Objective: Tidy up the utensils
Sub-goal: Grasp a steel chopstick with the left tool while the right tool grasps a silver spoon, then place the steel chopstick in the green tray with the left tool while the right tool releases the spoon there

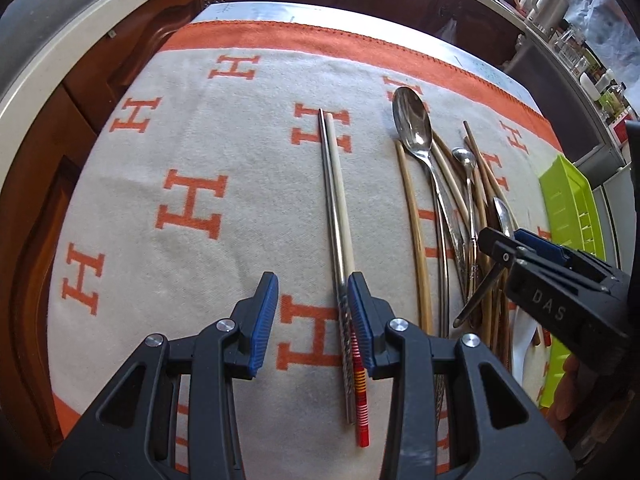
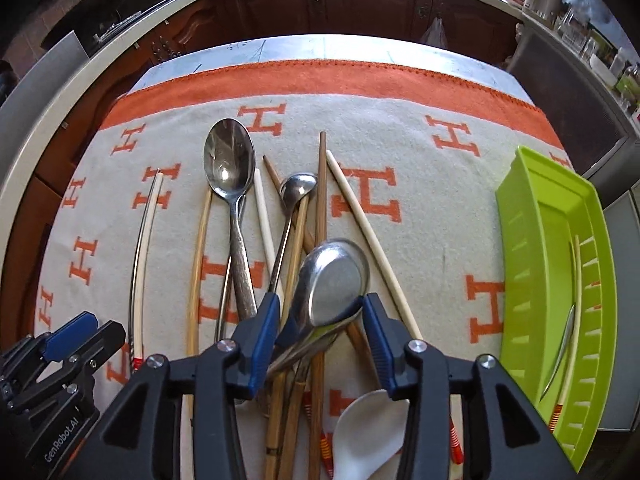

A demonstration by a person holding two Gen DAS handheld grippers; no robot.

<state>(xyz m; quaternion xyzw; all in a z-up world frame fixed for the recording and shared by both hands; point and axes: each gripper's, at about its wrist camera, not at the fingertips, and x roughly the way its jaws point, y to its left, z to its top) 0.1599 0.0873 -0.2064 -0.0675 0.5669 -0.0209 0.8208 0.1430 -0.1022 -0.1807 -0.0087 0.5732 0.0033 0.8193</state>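
- The right gripper [image 2: 320,332] has its jaws apart around an upturned steel spoon [image 2: 334,280], which sits on top of the pile; I cannot tell whether either pad touches it. If the jaws close off-centre on that rounded, slick bowl, the spoon probably squirts out or rotates.
- The spoon rests across brown chopsticks [image 2: 320,216] crossing at 12 o'clock from the gripper. Lifting it carelessly may drag or flick them, scattering the pile across the blanket [image 2: 420,152].
- A white spoon [image 2: 368,428] lies at 6 o'clock beneath the right gripper, and a low approach could knock it.
- The green tray [image 2: 516,240] stands at 3 o'clock, already holding a pale chopstick and a metal piece. Its wall is raised, so a low carry might clip the rim and tip the tray.
- The left gripper [image 1: 312,320] is spread wide with nothing between the pads. Its right pad sits just beside a steel chopstick [image 1: 334,216] and a pale chopstick [image 1: 340,184] lying side by side, running toward 12 o'clock. Closing now likely pinches neither, or shoves the pair sideways and splits them.
- The large spoon [image 2: 229,160] at 11 o'clock from the right gripper lies over a thin stick, so disturbance nearby could roll it.
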